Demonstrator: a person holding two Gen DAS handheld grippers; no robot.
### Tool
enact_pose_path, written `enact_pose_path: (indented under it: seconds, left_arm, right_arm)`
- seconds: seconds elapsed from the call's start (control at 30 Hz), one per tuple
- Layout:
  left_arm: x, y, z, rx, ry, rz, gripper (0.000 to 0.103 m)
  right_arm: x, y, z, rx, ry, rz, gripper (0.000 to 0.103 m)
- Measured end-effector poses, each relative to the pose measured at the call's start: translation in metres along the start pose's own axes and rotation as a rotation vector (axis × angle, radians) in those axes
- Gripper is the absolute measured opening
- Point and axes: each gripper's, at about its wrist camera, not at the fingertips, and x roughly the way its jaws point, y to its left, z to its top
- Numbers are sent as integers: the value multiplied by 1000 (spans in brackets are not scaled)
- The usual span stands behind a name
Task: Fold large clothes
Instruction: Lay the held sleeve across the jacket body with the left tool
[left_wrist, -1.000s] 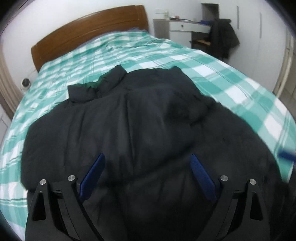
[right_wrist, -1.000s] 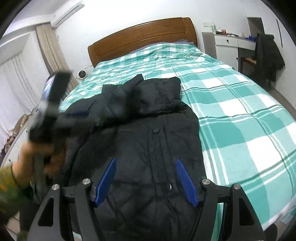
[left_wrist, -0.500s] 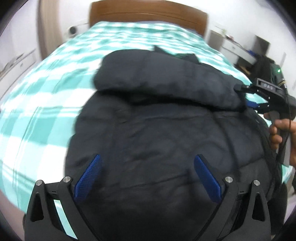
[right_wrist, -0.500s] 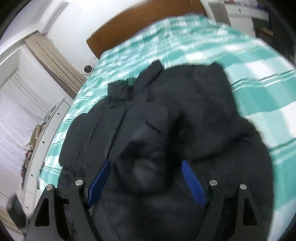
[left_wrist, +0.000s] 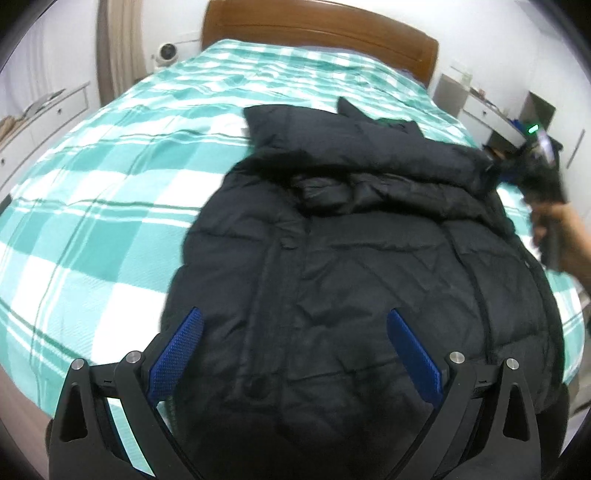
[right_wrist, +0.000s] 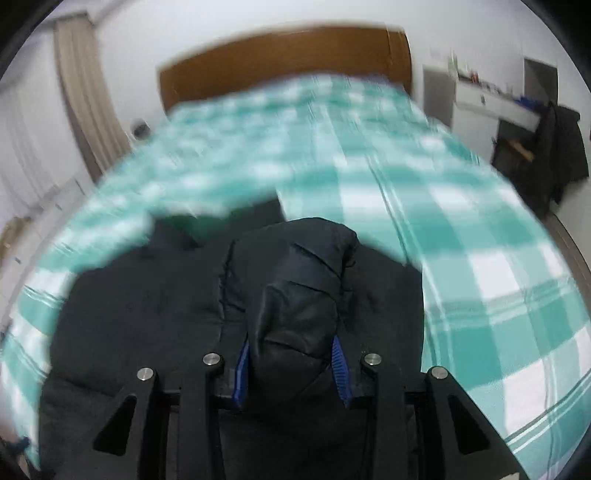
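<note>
A bed (left_wrist: 110, 177) with a teal checked cover carries the black puffer jacket (left_wrist: 351, 277), one sleeve (right_wrist: 299, 295) folded across it. Right claw (right_wrist: 291, 363) is clamped on that sleeve; left claw (left_wrist: 295, 354) hovers with fingers apart above the hem.

Quilted black jacket (left_wrist: 369, 266) with slight sheen, woven checked cloth bedspread (left_wrist: 110, 177), glossy brown wooden headboard (left_wrist: 317, 33)
</note>
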Motion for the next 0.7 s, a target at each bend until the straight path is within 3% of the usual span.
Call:
enact_pose_path:
  seconds: [0.07,0.17,0.3,0.37,0.5,0.6,0.7]
  left_arm:
    - [3,-7,9,41,2,3,100]
    - [7,-12,36,65,-22,1,100]
    - [18,-18,100,55,-103,-44,100]
    - [40,-28,135,73,-128,-34,100]
    - [106,-43,170,100,-54,19,99]
    - [159,-46,161,134,49,86,99]
    - [172,-40,146,131,13,68,101]
  right_arm:
    - [12,-6,-19,36,27,27,51]
    - [-4,-13,-27,69,28,28,69]
    - [-63,0,-14,-34,-169,-11,69]
    - [-80,18,-7,-127,-227,36,69]
    - [-55,46,-1,-247,-169,101,69]
    - [3,39,-13,-205,-13,86,69]
    - [28,27,-29,-169,9,127,69]
